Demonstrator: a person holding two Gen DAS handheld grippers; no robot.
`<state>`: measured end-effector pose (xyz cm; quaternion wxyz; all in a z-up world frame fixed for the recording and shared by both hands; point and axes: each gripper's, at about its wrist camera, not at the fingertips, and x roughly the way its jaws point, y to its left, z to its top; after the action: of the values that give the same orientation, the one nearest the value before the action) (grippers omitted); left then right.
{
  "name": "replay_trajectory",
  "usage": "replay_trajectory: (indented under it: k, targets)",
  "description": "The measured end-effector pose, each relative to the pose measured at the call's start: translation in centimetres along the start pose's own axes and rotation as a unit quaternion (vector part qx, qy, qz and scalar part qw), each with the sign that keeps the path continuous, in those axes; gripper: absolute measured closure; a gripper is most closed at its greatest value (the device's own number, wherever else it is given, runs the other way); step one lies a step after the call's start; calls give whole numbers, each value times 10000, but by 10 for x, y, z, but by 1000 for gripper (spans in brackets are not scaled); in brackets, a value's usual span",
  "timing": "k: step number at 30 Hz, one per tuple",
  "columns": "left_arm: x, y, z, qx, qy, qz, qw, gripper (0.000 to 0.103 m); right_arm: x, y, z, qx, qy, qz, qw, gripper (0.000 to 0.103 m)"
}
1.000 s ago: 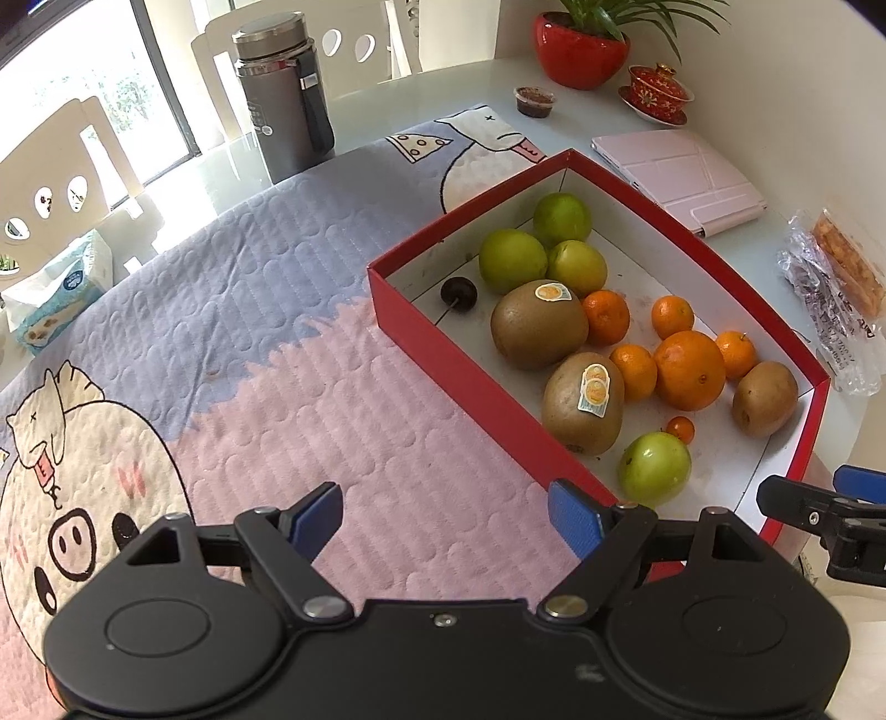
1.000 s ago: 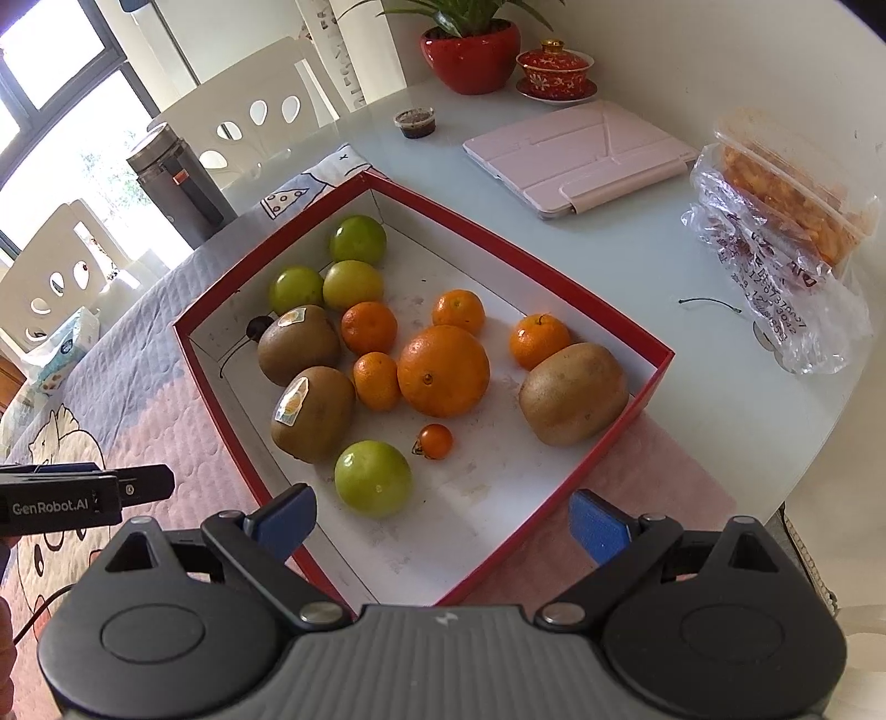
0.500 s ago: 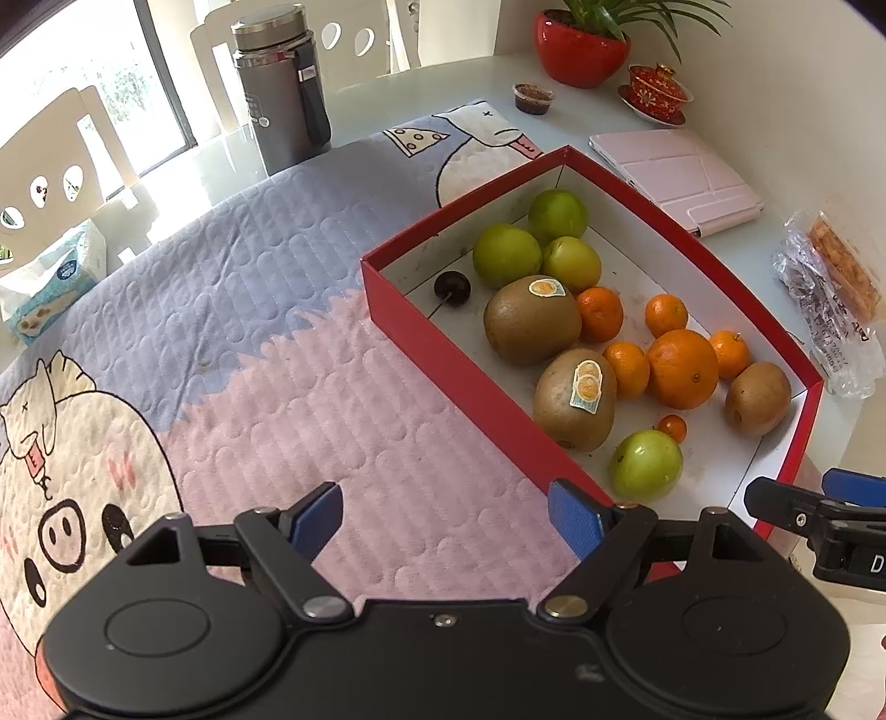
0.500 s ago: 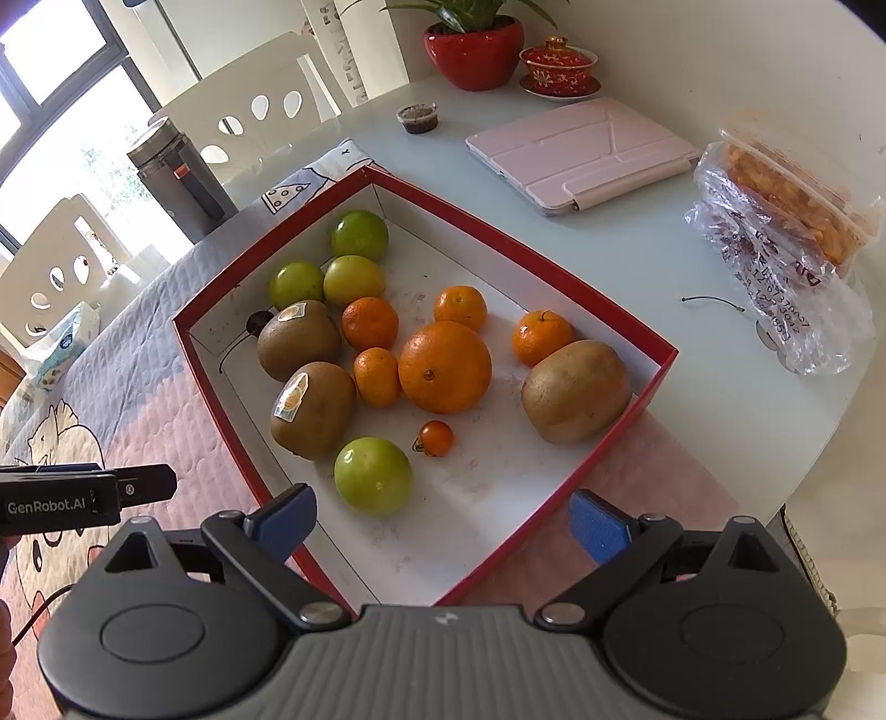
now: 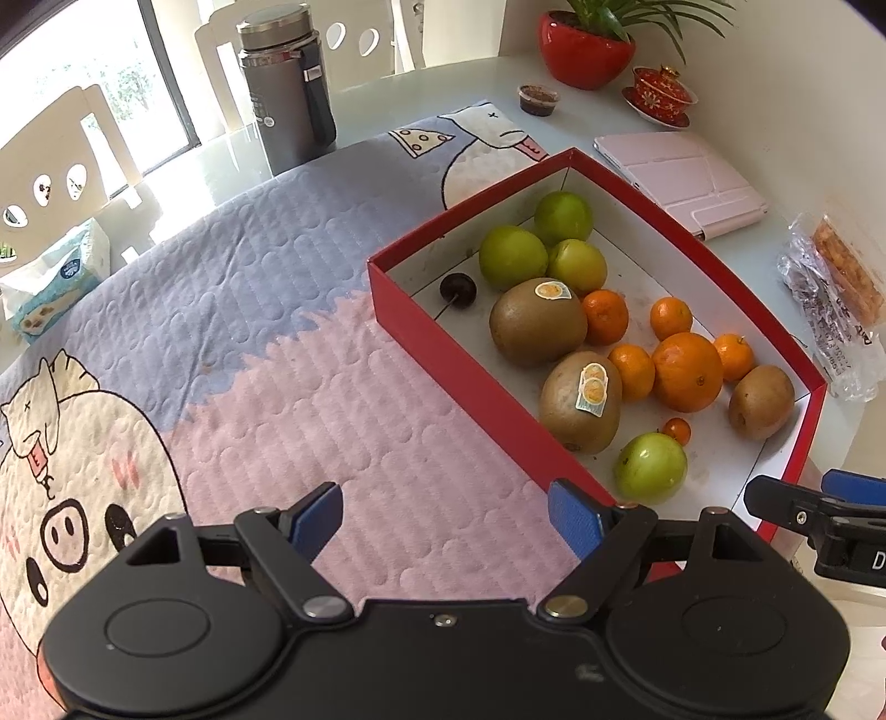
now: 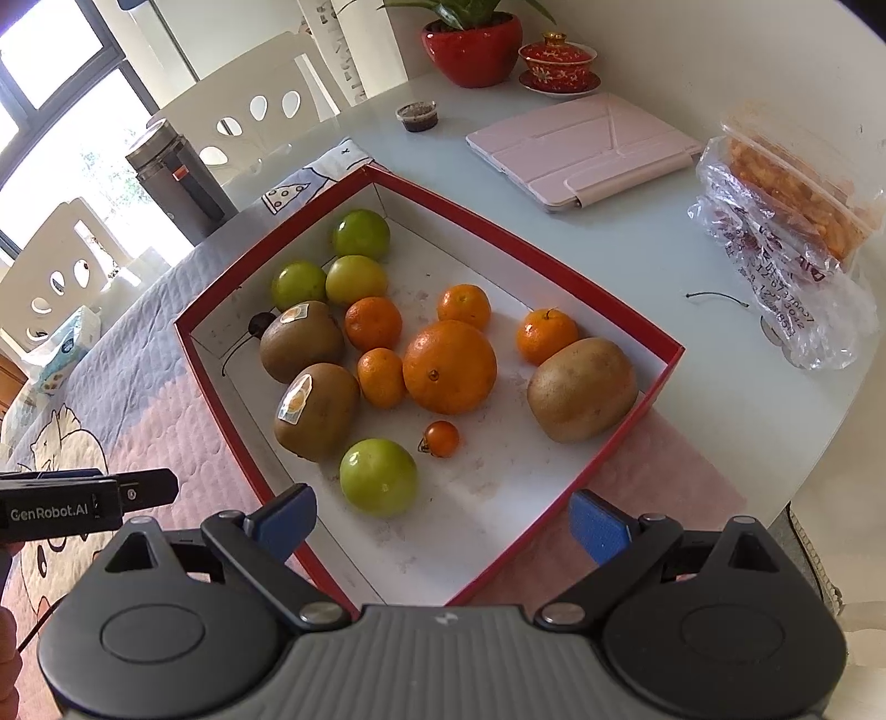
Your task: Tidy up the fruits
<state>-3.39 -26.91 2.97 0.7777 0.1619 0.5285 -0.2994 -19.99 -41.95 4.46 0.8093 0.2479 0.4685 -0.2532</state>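
A shallow red box (image 5: 454, 360) (image 6: 626, 432) with a white floor lies on the quilted mat and holds loose fruit. Inside are three brown kiwis (image 6: 315, 412), a big orange (image 6: 449, 366), several small mandarins (image 6: 374, 323), several green fruits (image 6: 378, 477), a tiny orange tomato (image 6: 441, 437) and a dark cherry (image 5: 458, 289). My left gripper (image 5: 446, 518) is open and empty above the pink mat, left of the box. My right gripper (image 6: 440, 523) is open and empty over the box's near corner, just short of the nearest green fruit.
A grey thermos (image 5: 285, 83) stands at the back, a tissue pack (image 5: 52, 282) at the left. A pink tablet case (image 6: 587, 149), a red plant pot (image 6: 470, 47), a red lidded cup (image 6: 558, 63), a small dark cup (image 6: 417, 114) and a bagged snack box (image 6: 792, 205) sit on the glass table.
The left gripper has drawn back and to the left a little, so the box sits slightly farther away. The right gripper has barely moved. Both stayed open.
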Motion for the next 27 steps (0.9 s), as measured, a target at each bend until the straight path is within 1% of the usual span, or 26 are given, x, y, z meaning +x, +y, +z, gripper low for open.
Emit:
replay_trajectory:
  k: [12, 27]
  targets:
    - [2, 4, 1, -36, 4, 2, 10000, 6, 3, 2, 5, -13, 30, 36, 10000, 4]
    - [2, 2, 0, 66, 22, -34, 10000, 5, 8, 3, 4, -25, 102, 22, 9999, 4]
